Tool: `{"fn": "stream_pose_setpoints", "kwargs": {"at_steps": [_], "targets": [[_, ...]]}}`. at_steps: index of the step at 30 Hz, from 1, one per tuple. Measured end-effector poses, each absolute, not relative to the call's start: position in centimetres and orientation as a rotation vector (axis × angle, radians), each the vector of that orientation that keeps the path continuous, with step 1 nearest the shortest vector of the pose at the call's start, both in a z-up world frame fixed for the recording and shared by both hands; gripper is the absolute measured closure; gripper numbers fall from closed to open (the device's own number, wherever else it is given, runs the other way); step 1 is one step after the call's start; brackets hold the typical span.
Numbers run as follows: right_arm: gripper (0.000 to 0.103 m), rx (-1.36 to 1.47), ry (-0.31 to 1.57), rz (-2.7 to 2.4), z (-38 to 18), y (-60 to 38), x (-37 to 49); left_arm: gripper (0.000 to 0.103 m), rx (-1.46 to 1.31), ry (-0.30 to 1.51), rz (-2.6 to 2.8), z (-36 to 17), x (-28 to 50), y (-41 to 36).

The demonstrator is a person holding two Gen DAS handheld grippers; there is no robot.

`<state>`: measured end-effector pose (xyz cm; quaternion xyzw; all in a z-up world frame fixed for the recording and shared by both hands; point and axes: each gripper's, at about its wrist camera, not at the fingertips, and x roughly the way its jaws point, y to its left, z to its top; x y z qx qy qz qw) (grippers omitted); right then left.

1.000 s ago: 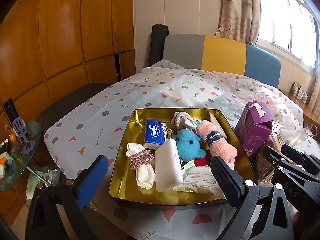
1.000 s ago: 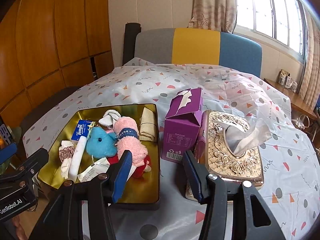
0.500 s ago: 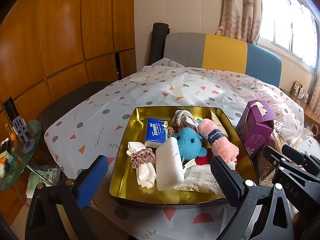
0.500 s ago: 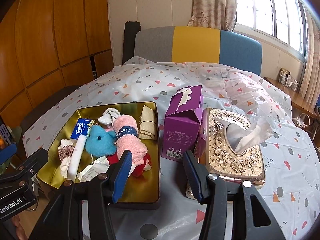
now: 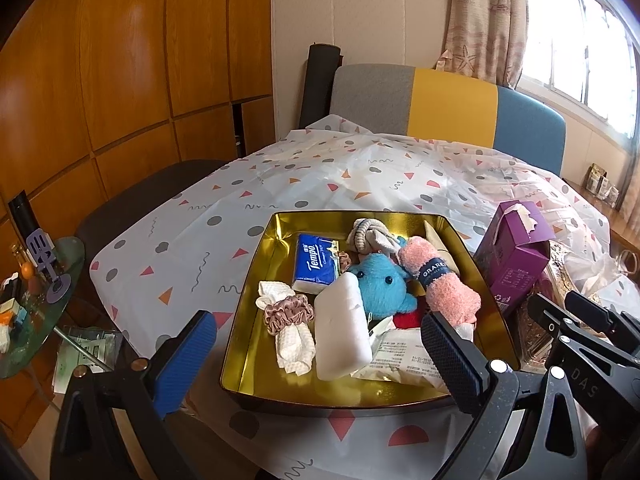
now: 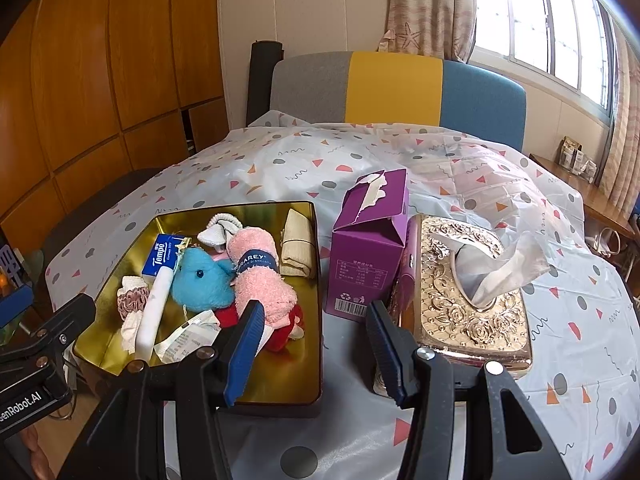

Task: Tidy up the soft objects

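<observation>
A: Item one, the gold tray [image 5: 256,308] near the table's front edge. Contents?

B: Blue plush toy [image 5: 380,284] at centre; rolled pink towel [image 5: 444,284] with a dark band touching its right side; Tempo tissue pack [image 5: 316,262] to its left; white sponge block [image 5: 344,332] in front; pink scrunchie [image 5: 288,312] around a white waffle cloth [image 5: 294,344]; a flat printed packet [image 5: 404,360] at the front; a grey-white knotted cloth [image 5: 370,236] and a beige folded cloth [image 6: 298,248] at the back.

A: Beside the tray?

B: Purple carton [image 6: 368,248], upright, just right of it; then an ornate gold tissue box [image 6: 464,292], touching the carton.

A: Grippers?

B: Left gripper [image 5: 320,344]: jaws wide, nothing between the pads, hovering at the tray's front. Right gripper [image 6: 316,336]: jaws apart, empty, over the tablecloth [image 6: 360,152] between tray and tissue box.
</observation>
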<state>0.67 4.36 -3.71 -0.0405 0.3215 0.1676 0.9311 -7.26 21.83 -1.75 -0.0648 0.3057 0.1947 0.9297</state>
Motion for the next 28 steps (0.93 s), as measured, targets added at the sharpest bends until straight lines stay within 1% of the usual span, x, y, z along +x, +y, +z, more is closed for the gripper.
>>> {"fn": "stream_pose_setpoints", "kwargs": {"at_steps": [17,19,20,23,26,28], "targets": [[0.05,-0.089,0.661,0.342,-3.93,4.36,0.67,0.0,-0.141,0.614,0.406,-1.8,-7.45,22.11],[0.05,-0.092,0.661,0.343,-4.01,4.34,0.59,0.002,-0.144,0.594,0.401,-1.85,-7.66,22.26],[0.05,-0.094,0.661,0.344,-4.02,4.36,0.54,0.005,-0.14,0.588,0.4,-1.82,-7.75,22.28],[0.05,-0.096,0.661,0.346,-4.03,4.39,0.51,0.007,-0.138,0.58,0.404,-1.74,-7.79,22.32],[0.05,-0.093,0.651,0.349,-3.77,4.34,0.41,0.007,-0.145,0.584,0.406,-1.72,-7.77,22.43],[0.05,-0.084,0.631,0.347,-3.22,4.03,0.23,0.005,-0.158,0.593,0.417,-1.73,-7.68,22.61]]}}
